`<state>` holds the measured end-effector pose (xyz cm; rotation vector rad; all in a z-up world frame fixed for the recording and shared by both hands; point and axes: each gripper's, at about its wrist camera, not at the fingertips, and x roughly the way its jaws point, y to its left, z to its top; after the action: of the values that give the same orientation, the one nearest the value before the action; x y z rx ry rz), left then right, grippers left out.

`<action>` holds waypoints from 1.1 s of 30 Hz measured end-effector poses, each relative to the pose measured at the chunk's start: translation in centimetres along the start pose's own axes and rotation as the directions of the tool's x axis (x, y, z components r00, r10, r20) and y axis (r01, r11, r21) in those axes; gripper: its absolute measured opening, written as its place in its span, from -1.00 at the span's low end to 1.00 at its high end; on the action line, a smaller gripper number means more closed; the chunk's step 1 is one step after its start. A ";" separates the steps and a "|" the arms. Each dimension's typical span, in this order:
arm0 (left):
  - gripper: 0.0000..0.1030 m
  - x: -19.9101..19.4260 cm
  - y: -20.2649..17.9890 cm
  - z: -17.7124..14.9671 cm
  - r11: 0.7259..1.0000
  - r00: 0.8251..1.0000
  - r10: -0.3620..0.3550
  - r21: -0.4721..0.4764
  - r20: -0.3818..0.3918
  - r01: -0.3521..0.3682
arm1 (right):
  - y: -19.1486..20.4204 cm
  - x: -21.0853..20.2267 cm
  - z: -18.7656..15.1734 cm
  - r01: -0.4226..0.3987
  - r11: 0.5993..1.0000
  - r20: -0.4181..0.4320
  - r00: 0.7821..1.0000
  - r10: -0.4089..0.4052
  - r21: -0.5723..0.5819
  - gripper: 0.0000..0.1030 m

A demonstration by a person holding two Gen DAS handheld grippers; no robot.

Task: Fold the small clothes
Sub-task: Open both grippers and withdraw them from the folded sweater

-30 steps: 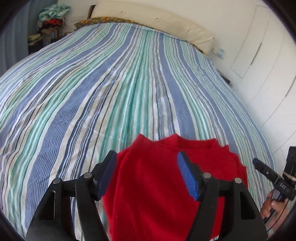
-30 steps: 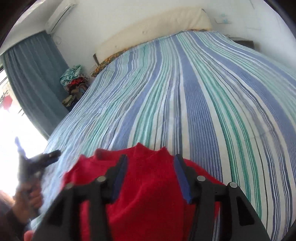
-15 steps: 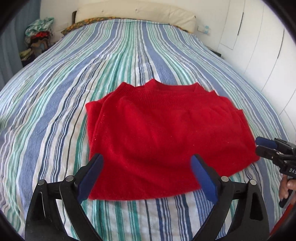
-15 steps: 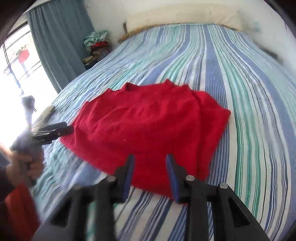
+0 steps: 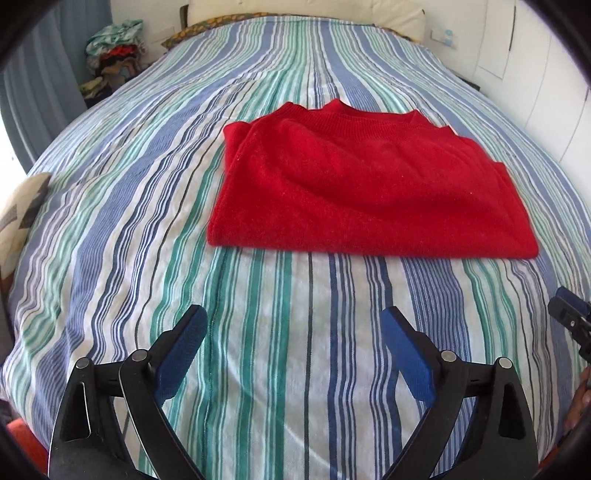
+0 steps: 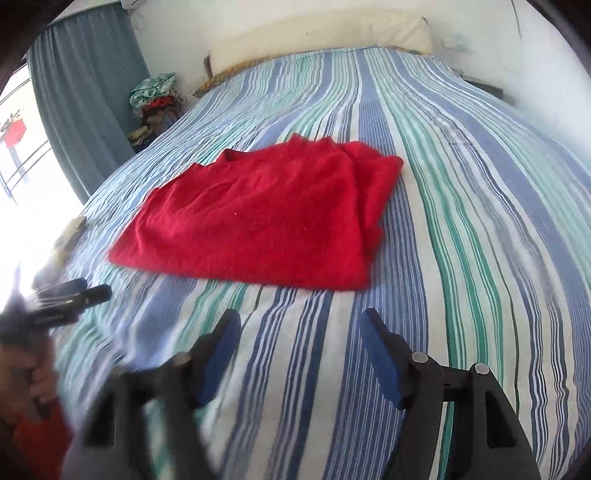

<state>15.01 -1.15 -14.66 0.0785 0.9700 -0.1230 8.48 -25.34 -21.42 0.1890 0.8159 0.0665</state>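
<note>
A red knit sweater [image 5: 362, 188] lies folded flat on the striped bedspread [image 5: 280, 325], neck toward the pillows; the right wrist view shows the sweater [image 6: 258, 221] too. My left gripper [image 5: 293, 321] is open wide over bare bedspread, well short of the sweater's near edge, with nothing between its blue pads. My right gripper [image 6: 301, 325] also hovers over bare bedspread [image 6: 461, 221] in front of the sweater; its jaws are opening and hold nothing. The right gripper's tip [image 5: 569, 314] shows at the left view's right edge, and the left gripper's fingers [image 6: 70, 293] at the right view's left edge.
A long cream pillow [image 6: 317, 35] lies at the head of the bed. A pile of clothes [image 5: 114, 48] sits beside the bed near a blue-grey curtain [image 6: 85, 99]. White cupboard doors [image 5: 554, 74] line the right wall. A patterned cushion [image 5: 22, 210] lies at the bed's left edge.
Both grippers pulled back from the sweater toward the bed's near edge, leaving it flat on the bed. The left jaws spread wider; the right jaws narrowed, then widened.
</note>
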 end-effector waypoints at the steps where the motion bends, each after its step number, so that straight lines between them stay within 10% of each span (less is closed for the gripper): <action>1: 0.86 0.3 -0.2 -0.1 1.000 1.000 0.005 0.011 0.008 -0.005 | -0.3 -0.3 -0.9 0.013 1.000 -0.005 1.000 -0.013 0.019 0.30; 33: 0.99 3.7 -0.1 -3.8 1.000 0.999 -0.024 0.015 -0.028 0.025 | 0.5 1.6 -5.0 0.115 0.993 -0.038 0.993 -0.115 -0.004 0.66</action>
<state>13.99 -1.09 -19.84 0.0826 0.9986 -0.1523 5.92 -23.89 -25.79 0.1384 0.8631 -0.0380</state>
